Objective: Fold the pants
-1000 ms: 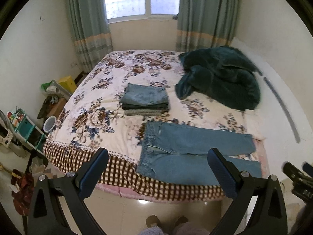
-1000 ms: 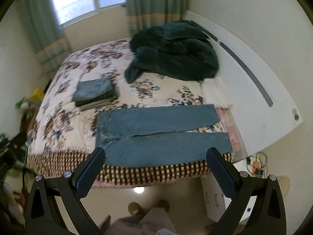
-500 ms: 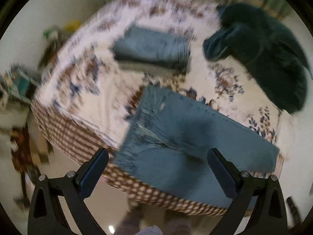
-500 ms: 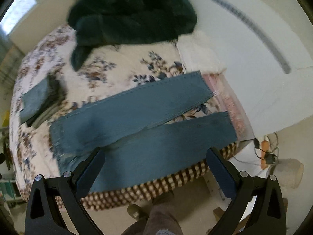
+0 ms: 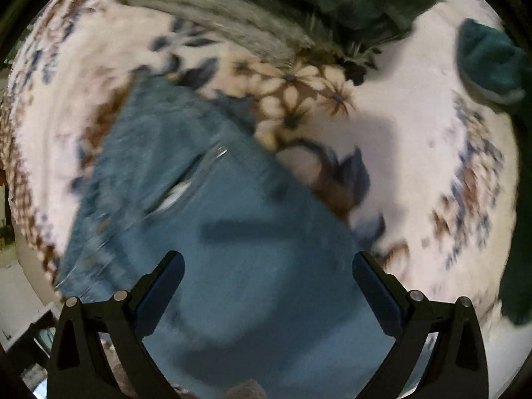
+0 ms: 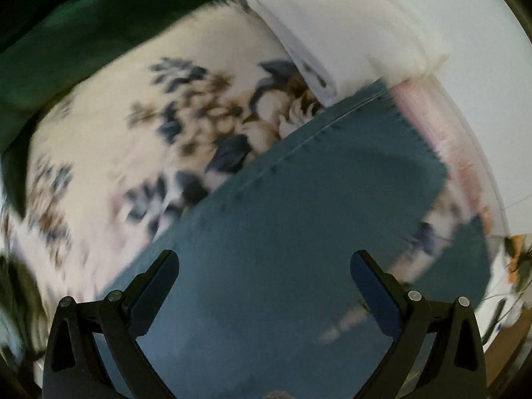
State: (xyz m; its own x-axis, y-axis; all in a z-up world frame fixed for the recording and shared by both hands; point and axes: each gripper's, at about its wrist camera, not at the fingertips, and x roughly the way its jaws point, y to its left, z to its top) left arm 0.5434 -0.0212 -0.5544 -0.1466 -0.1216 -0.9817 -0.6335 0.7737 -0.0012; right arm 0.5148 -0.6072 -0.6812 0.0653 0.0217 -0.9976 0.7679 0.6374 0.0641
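Pants (image 5: 232,232) now close under both grippers

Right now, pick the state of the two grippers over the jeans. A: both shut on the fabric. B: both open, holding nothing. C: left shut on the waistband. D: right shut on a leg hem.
B: the left gripper and right gripper both show fingers spread wide, with the jeans lying flat on the floral bedspread in the gap.

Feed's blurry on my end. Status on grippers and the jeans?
Left gripper open, over waist end. Right gripper open, over leg cuffs. Jeans flat on floral bedspread, ungrasped. Nothing in the way.
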